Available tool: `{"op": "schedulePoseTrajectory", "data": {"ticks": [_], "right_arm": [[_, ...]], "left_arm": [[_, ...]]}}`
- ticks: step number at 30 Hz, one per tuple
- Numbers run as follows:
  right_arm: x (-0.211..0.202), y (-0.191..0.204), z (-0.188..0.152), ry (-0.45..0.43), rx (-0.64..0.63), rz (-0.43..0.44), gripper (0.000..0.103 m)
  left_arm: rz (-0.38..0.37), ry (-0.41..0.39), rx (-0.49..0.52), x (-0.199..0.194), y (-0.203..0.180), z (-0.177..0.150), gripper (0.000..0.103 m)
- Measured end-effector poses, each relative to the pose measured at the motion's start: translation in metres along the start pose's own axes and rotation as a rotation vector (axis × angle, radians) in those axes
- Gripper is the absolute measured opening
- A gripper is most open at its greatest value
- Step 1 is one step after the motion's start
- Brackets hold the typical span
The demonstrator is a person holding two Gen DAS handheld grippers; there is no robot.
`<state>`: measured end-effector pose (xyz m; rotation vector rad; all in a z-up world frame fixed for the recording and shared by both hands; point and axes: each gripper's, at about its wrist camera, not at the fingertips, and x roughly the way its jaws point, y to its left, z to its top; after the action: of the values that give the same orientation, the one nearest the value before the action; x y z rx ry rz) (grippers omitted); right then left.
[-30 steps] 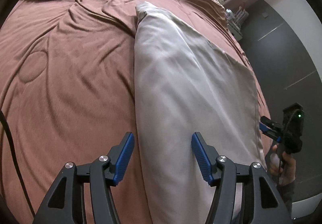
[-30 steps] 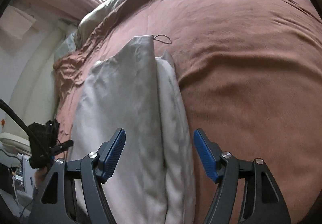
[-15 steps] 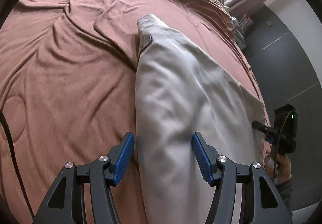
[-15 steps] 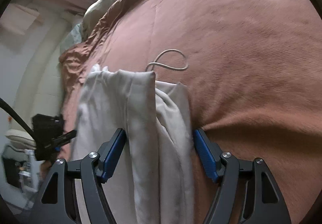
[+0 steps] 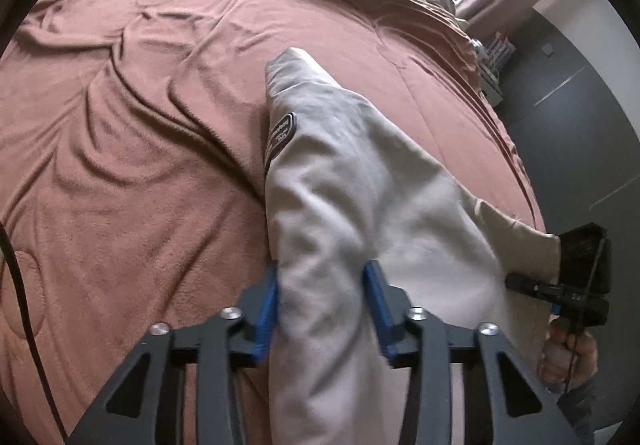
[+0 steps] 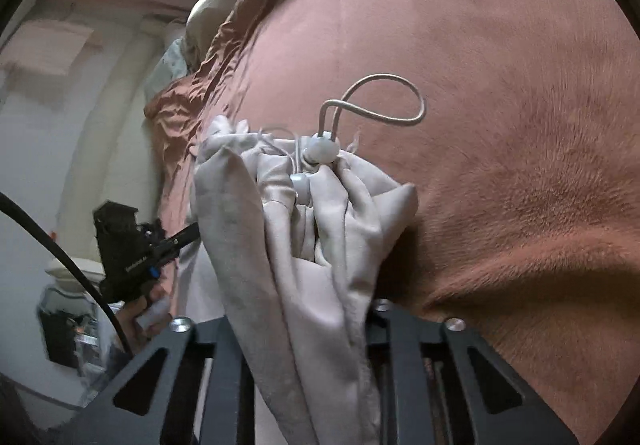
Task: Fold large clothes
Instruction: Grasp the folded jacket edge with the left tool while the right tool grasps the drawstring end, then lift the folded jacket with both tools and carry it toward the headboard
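A wrinkled rust-brown bedspread point(image 5: 132, 173) is spread beneath a pale grey folded garment point(image 5: 360, 197), which is pinched by the left gripper point(image 5: 324, 309); its bunched drawstring end point(image 6: 320, 213) is clamped in the right gripper point(image 6: 316, 329).

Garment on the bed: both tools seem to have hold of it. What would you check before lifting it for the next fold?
1. Left tool clamped on the garment: ok, cloth fills the gap between its blue pads.
2. Right tool clamped: ok, cloth bunched between its fingers.
3. Drawcord free: cannot tell; its loop lies on the blanket.
4. Layers aligned: not ok, right end crumpled.
5. Landing spot smooth: not ok, blanket is wrinkled.
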<state>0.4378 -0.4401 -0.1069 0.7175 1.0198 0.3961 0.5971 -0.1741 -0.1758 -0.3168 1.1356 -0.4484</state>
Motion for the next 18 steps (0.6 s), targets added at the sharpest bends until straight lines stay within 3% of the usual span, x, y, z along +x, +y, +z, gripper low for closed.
{"op": "schedulePoseTrajectory", "data": {"ticks": [4,18], "right_arm": [[-0.008,0.035,-0.011,-0.046,-0.052,-0.026,0.008],[-0.084,0.124,-0.098,-0.214,-0.207,0.012,0.007]], "left_arm": [[0.006,-0.026,0.02,-0.013,-0.011,-0.001,0.021],[-0.084,-0.238,0.051,-0.133,-0.041,-0.019,0.015]]}}
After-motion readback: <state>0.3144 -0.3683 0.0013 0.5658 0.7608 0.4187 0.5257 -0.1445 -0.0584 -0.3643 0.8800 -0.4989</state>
